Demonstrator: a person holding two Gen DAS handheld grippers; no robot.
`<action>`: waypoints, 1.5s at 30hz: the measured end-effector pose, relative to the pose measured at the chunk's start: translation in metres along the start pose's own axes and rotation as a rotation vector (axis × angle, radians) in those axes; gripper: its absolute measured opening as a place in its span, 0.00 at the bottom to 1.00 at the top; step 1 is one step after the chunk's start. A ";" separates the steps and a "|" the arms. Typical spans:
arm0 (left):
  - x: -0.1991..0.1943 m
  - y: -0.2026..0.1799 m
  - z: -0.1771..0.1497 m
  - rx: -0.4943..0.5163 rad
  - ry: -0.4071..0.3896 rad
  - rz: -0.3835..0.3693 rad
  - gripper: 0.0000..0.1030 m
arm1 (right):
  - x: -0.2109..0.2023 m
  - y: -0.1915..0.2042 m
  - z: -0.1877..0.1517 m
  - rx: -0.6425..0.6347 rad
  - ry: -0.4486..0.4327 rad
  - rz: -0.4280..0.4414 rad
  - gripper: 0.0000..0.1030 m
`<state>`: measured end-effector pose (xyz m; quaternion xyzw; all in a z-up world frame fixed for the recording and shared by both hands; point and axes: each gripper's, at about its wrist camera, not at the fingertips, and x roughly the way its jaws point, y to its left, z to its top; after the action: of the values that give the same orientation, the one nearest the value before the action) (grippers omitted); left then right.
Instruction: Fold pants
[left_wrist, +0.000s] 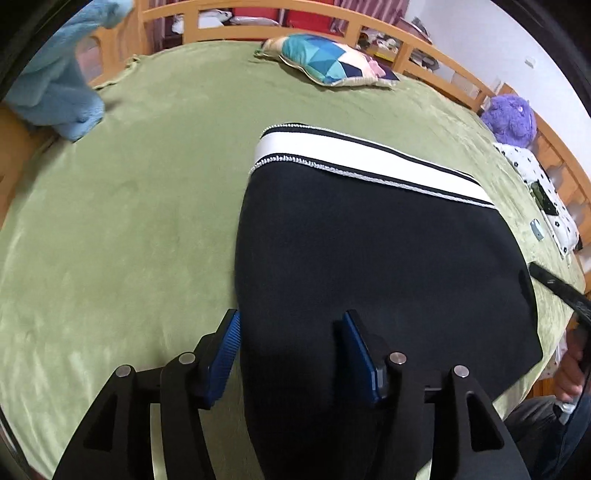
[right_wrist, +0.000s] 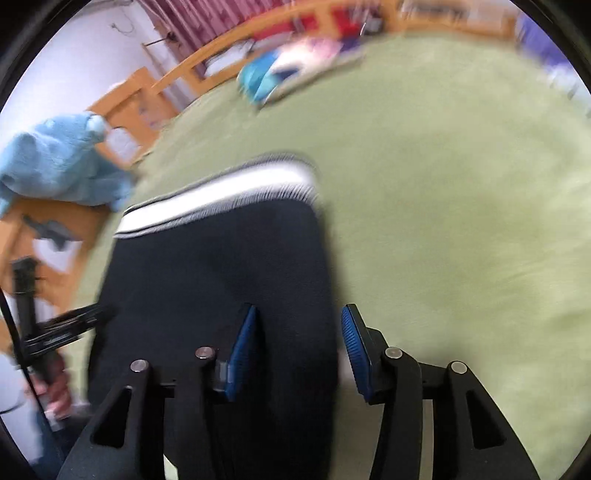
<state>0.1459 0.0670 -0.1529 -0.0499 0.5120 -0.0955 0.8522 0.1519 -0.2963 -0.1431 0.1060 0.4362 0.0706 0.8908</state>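
Black pants (left_wrist: 369, 258) with a white-striped waistband (left_wrist: 354, 158) lie flat on the green bedspread (left_wrist: 129, 221). My left gripper (left_wrist: 291, 328) is open, its fingers straddling the pants' left edge near the lower end. In the blurred right wrist view the pants (right_wrist: 221, 277) and waistband (right_wrist: 221, 199) show too. My right gripper (right_wrist: 297, 325) is open over the pants' right edge. The right gripper also shows at the right rim of the left wrist view (left_wrist: 561, 291).
A patterned pillow (left_wrist: 332, 61) lies at the far side of the bed. A light blue blanket (left_wrist: 55, 81) hangs at the left over the wooden bed rail (left_wrist: 424, 48). A purple plush (left_wrist: 511, 118) and a spotted cloth (left_wrist: 543, 195) lie at the right edge.
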 end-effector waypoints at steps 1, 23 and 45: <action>-0.004 -0.002 -0.005 -0.005 -0.002 -0.005 0.53 | -0.013 0.004 -0.004 -0.013 -0.033 0.002 0.45; -0.038 -0.045 -0.009 0.124 -0.104 0.041 0.62 | -0.040 0.032 -0.014 -0.195 -0.129 0.007 0.44; 0.046 -0.055 0.018 0.183 -0.116 0.192 0.81 | 0.073 0.044 0.004 -0.164 -0.092 -0.031 0.62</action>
<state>0.1769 0.0029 -0.1735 0.0718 0.4537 -0.0567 0.8865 0.1984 -0.2387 -0.1853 0.0291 0.3891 0.0872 0.9166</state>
